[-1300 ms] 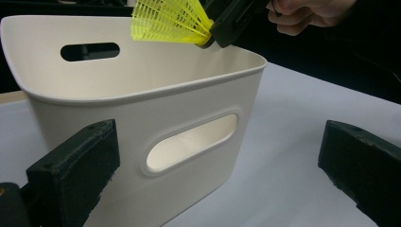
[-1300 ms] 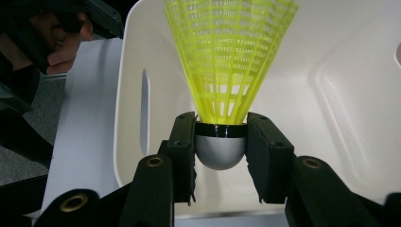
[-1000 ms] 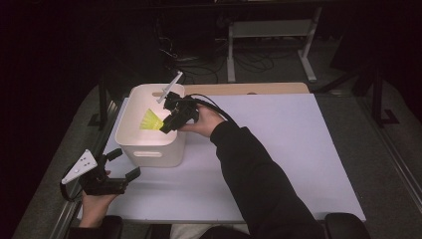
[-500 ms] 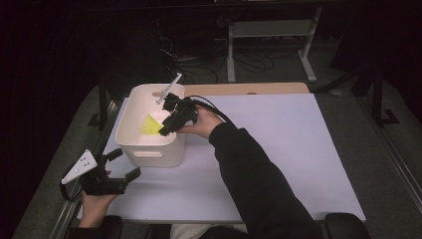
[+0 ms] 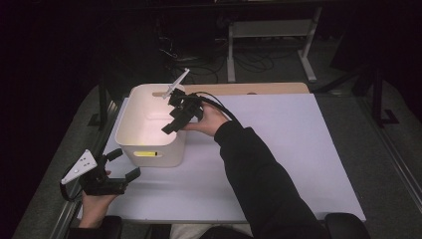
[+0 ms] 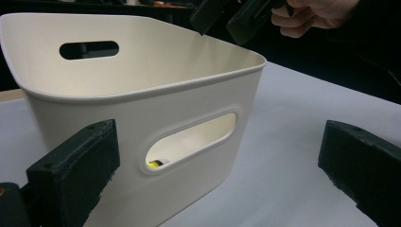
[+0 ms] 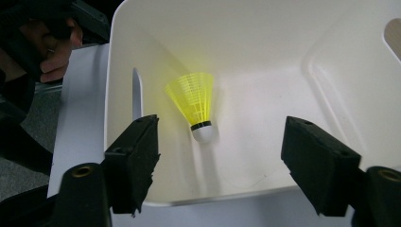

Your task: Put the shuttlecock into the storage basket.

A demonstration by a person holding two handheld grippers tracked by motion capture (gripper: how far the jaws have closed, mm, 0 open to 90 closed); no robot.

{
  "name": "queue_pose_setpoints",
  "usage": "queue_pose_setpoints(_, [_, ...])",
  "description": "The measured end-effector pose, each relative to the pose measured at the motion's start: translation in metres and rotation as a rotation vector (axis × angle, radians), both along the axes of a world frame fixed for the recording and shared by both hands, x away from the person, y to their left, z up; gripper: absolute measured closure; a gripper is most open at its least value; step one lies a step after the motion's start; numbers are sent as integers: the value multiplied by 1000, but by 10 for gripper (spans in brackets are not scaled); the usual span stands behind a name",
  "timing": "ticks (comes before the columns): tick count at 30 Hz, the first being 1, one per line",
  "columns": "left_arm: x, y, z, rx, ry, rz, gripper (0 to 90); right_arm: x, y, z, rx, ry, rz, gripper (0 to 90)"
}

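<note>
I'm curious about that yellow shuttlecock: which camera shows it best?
The right gripper view: the shuttlecock lies whole on the bin's floor. The left gripper view catches a sliver through the handle slot; the high view, a yellow glimpse.

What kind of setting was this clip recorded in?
Probably a lab or workshop bench set up for recording: a white board-topped table in a dark room, cables and a grey metal stand on the floor behind, and a white plastic bin holding a yellow shuttlecock.

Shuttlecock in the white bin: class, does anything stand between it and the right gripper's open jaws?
Nothing visible does. The shuttlecock lies on the floor of the white bin, and the right gripper hangs above the bin's open top, jaws spread, with bare space between.
</note>
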State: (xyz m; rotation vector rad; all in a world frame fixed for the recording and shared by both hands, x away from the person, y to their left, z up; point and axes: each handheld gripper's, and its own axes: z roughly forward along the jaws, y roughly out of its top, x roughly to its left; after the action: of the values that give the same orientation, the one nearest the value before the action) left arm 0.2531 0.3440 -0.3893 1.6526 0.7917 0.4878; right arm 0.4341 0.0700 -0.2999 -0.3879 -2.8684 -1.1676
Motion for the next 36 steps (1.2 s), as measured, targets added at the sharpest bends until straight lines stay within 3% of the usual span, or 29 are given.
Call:
queue_pose_setpoints(23, [0, 0, 0, -4, -1, 0, 0, -5, -36, 10, 22, -61, -74, 28])
queue_pose_setpoints(36, [0, -1, 0, -8, 5, -4, 0, -7, -54, 11, 28, -72, -105, 0])
